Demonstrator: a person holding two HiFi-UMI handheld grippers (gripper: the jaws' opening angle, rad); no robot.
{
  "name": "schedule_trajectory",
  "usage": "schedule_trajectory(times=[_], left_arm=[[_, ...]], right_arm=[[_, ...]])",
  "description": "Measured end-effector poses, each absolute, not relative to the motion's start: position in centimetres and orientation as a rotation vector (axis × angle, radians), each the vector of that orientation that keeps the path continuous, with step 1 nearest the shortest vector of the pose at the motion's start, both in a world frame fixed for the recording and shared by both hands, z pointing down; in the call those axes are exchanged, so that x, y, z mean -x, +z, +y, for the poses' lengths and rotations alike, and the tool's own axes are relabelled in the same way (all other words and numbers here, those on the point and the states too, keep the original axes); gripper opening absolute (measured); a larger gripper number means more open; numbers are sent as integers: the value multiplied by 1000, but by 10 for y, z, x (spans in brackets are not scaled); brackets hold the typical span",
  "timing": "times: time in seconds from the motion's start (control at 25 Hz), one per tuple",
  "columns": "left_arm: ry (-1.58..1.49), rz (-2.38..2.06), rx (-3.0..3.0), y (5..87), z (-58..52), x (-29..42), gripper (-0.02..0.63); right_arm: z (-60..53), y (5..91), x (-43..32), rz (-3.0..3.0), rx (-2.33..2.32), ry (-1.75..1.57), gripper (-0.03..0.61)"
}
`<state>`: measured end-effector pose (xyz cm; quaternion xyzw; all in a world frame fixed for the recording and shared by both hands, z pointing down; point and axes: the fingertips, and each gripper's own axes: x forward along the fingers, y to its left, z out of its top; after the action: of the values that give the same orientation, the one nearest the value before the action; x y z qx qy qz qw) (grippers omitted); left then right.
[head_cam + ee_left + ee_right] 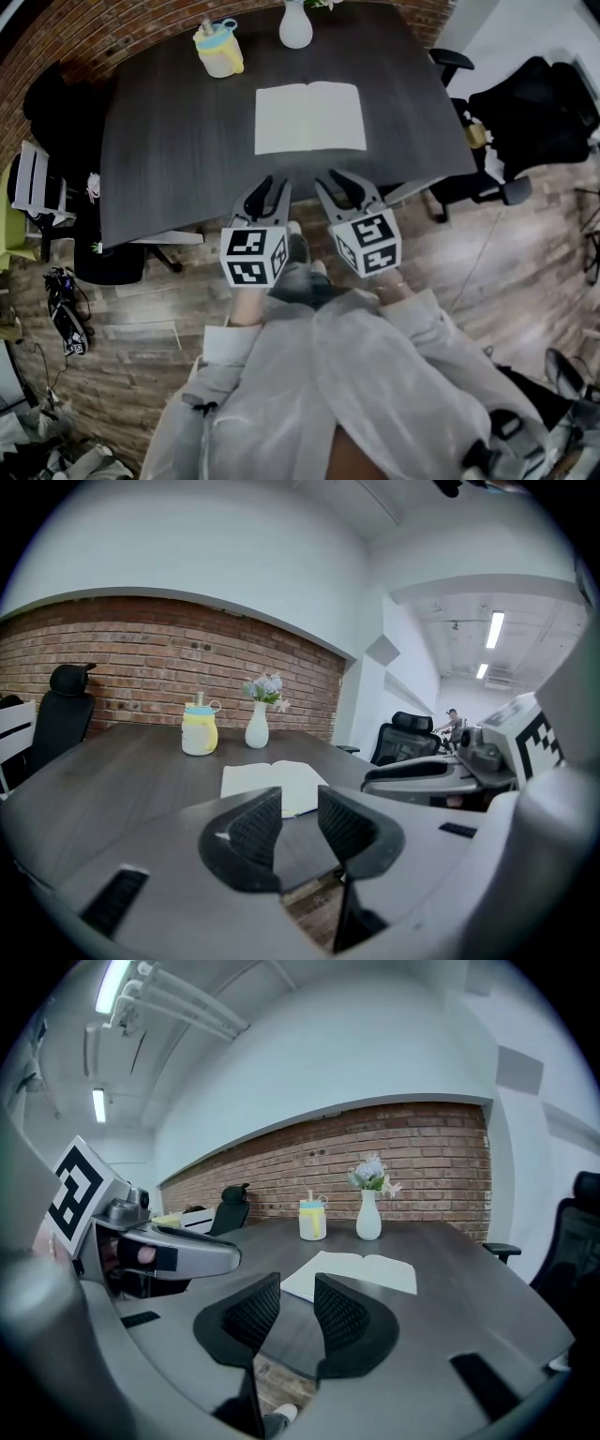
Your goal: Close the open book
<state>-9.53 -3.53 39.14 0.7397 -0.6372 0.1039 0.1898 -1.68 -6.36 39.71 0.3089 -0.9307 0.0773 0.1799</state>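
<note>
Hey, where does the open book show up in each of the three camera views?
Head view: the open white-paged book lies upper centre on the dark wooden table.
Left gripper view: the book sits at centre, just above the jaws.
Right gripper view: the book sits slightly right of centre, just above the jaws.
Shared landmark: the white ceramic vase stands beyond the book.

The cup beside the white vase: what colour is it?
Pale yellow with a light blue top. The cup shows best in the left gripper view.
</note>
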Motion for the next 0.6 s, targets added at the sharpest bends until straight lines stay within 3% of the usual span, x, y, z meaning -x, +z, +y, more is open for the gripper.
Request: schedule_trajectory(times=[0.6], left_arm=[[341, -1716, -2014, 437, -84, 140, 100]], right_arm=[[-122, 442, 55, -2492, -817, 224, 92]])
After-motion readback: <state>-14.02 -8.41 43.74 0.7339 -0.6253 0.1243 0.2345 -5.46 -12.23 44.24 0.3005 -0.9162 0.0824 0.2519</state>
